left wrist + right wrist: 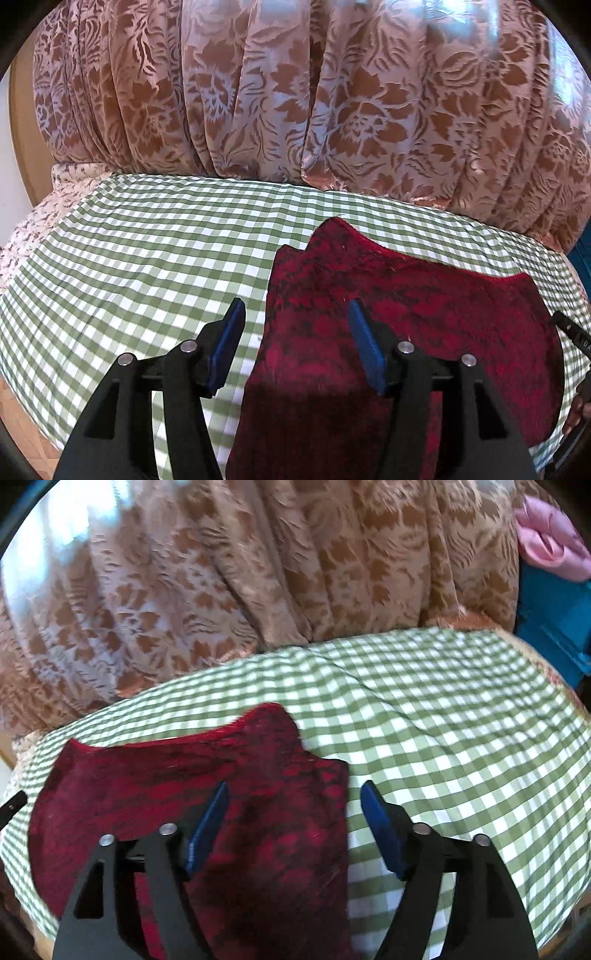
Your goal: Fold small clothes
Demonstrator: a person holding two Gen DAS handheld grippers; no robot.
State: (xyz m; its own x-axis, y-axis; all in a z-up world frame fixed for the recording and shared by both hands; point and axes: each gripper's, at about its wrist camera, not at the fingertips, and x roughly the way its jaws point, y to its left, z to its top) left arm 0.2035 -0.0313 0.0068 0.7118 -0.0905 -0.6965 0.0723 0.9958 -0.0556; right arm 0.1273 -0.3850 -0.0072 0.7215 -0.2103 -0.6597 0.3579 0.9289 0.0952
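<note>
Fingers (295, 343) apart above red garment (406, 325), lettering unreadable

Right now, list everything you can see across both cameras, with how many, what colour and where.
garment: one, dark red with black pattern, lying flat on the tablecloth, under both tools
tablecloth: one, green and white check, covering the work surface
curtain: one, pinkish-brown floral, hanging behind the far edge of the surface
pink fabric: one bundle, pink, upper right in the right camera
blue furniture: one piece, teal blue, right edge beside the curtain, only partly seen
left tool: one, black with blue pads, open, over the garment's left edge
right tool: one, black with blue pads, open, over the garment's right edge
</note>
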